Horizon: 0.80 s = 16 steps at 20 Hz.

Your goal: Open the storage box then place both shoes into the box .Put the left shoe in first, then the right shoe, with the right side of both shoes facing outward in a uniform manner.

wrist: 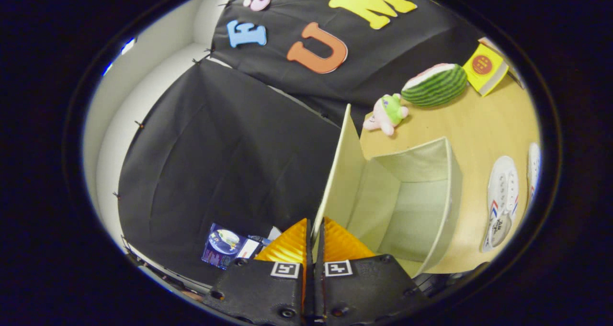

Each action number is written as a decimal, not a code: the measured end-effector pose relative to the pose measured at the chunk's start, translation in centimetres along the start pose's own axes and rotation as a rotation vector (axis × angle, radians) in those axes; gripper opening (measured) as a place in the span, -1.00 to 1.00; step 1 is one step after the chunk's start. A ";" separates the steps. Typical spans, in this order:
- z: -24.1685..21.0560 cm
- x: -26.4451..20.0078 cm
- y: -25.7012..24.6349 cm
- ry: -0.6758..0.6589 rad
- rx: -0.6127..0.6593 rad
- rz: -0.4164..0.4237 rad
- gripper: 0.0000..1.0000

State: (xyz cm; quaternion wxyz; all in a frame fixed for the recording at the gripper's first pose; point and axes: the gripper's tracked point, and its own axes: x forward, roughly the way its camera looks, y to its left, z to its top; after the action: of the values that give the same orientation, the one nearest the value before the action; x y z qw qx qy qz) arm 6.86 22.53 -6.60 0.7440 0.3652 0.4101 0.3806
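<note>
Pinching the raised lid [337, 173] of one pale storage box [421, 196], the gripper [313, 235] has its two orange ribbed fingers [287, 244] closed together with the lid's thin edge clamped between them. Lid stands swung up on edge, the box's open mouth shows a bare fabric interior (nothing inside that can be seen). Box sits on one wooden table [479, 120], just ahead of the fingers and off to their right. Two white shoes lie on the table beyond the box's far wall, side by side: the nearer shoe [500, 201] with red and blue stripes on its side, the second shoe [534, 168] just past it and partly cut off. Beyond the box: one small pink and green plush toy [388, 113], one watermelon-slice toy [435, 84], one yellow book [484, 69] propped near the table's far corner. One printed card [230, 244] lies down left of the fingers, against the black cloth.
</note>
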 end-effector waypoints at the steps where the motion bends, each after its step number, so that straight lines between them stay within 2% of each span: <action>1: -0.2 1.4 1.5 0.015 -0.028 -0.006 -0.89; 4: -0.8 5.2 4.5 0.059 -0.108 -0.029 -0.88; 7: -1.6 8.4 6.4 0.093 -0.172 -0.038 -0.75; 11: -2.3 10.7 6.3 0.099 -0.229 -0.071 -0.11; 13: -2.1 10.6 5.3 0.087 -0.247 -0.105 0.31; 16: -0.8 9.0 3.4 0.035 -0.314 -0.176 0.80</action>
State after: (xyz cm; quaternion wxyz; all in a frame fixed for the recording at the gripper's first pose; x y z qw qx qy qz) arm 8.58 32.06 -6.99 0.8152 0.2006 0.3890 0.3795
